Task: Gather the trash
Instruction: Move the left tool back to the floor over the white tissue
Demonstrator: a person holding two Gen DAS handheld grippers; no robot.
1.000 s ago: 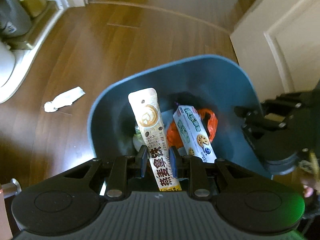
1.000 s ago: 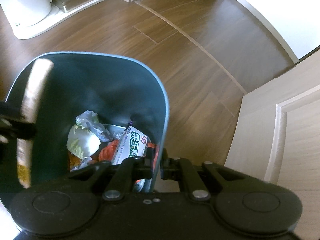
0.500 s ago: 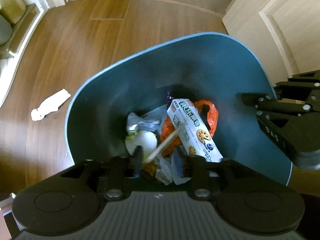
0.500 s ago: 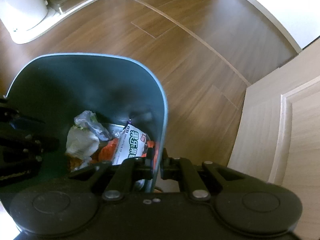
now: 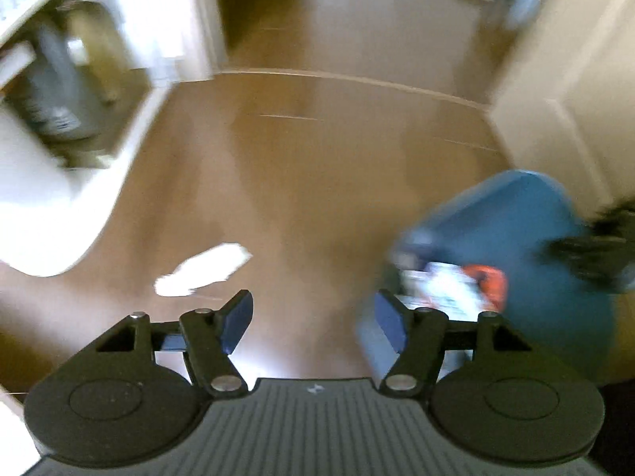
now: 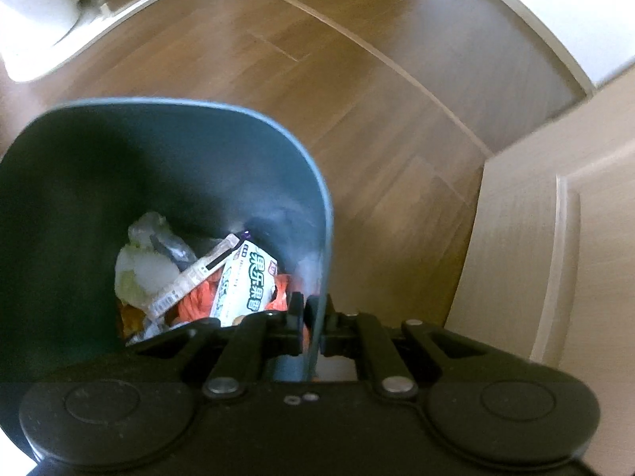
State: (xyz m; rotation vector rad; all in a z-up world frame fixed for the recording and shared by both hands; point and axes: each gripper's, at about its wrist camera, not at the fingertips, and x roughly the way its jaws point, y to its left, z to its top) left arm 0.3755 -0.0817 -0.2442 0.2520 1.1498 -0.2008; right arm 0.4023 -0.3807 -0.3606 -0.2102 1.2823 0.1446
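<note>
The left claw [image 5: 313, 319] is empty, its jaws spreading with only bare wooden floor [image 5: 317, 182] between them. The next piece of trash, a crumpled white wrapper [image 5: 204, 269], lies on that floor ahead of the left claw and off toward its left finger, near but not yet between the pads. Its long axis runs slantwise, from lower left up to the right, so the jaws would probably need to straddle it across the narrow way. The right claw [image 6: 311, 319] is clenched on the rim of the blue trash bin [image 6: 323, 214], one finger inside the wall and one outside. In the bin lie a biscuit box [image 6: 246, 281], a long sachet [image 6: 194, 277] and orange plastic [image 6: 196, 303]. The left hand is plainly the nearer one to the wrapper; the bin sits to its right.
</note>
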